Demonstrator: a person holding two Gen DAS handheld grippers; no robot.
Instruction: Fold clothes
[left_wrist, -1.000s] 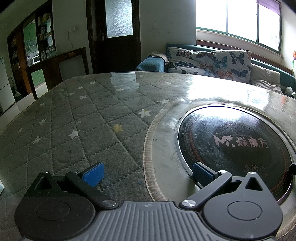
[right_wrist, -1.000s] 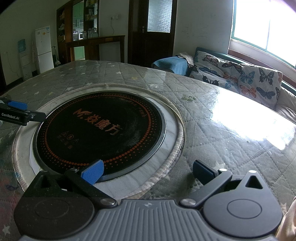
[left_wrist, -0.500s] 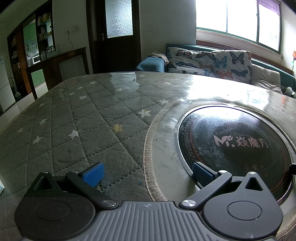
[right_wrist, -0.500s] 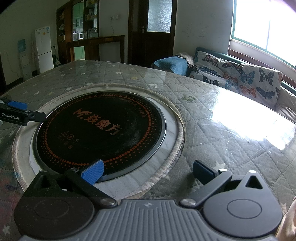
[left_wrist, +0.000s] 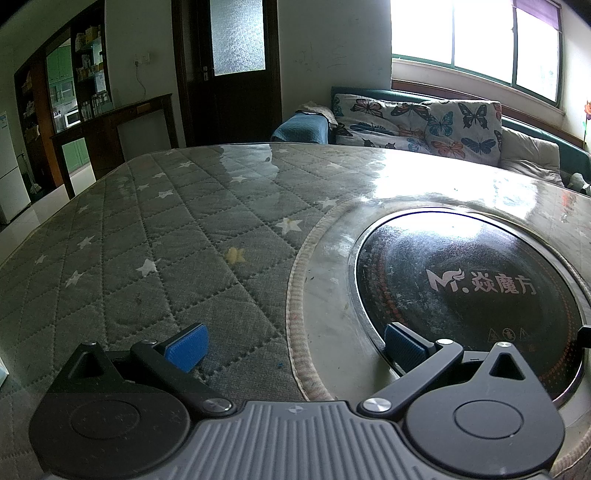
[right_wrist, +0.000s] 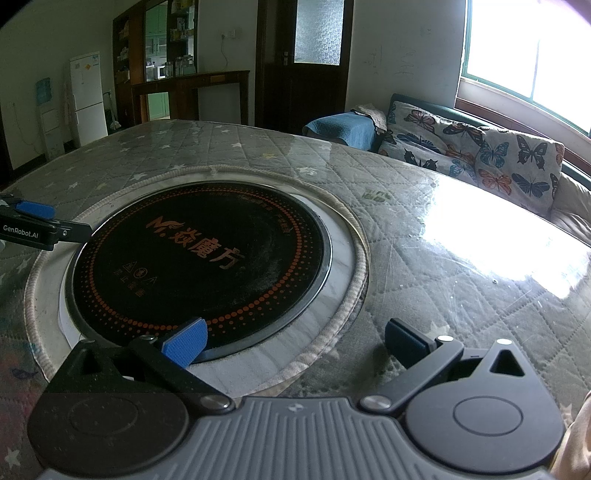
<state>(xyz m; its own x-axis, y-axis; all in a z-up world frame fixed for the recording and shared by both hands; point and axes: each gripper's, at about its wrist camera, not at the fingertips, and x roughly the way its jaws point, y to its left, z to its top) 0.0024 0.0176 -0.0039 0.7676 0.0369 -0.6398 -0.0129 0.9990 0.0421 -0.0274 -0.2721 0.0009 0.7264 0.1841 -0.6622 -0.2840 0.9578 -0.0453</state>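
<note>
Clothes are seen in neither view; nothing is held. Left gripper (left_wrist: 293, 345) and right gripper (right_wrist: 293, 341) are kept spread and empty, low over the table (left_wrist: 155, 236), hob (right_wrist: 199, 266) at 12 o'clock; probably poised awaiting a garment.

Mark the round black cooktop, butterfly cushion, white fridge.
round black cooktop (right_wrist: 199, 266), right wrist view, centre of glass.
butterfly cushion (left_wrist: 461, 125), left wrist view, middle of fabric.
white fridge (right_wrist: 88, 98), right wrist view, door front.
</note>
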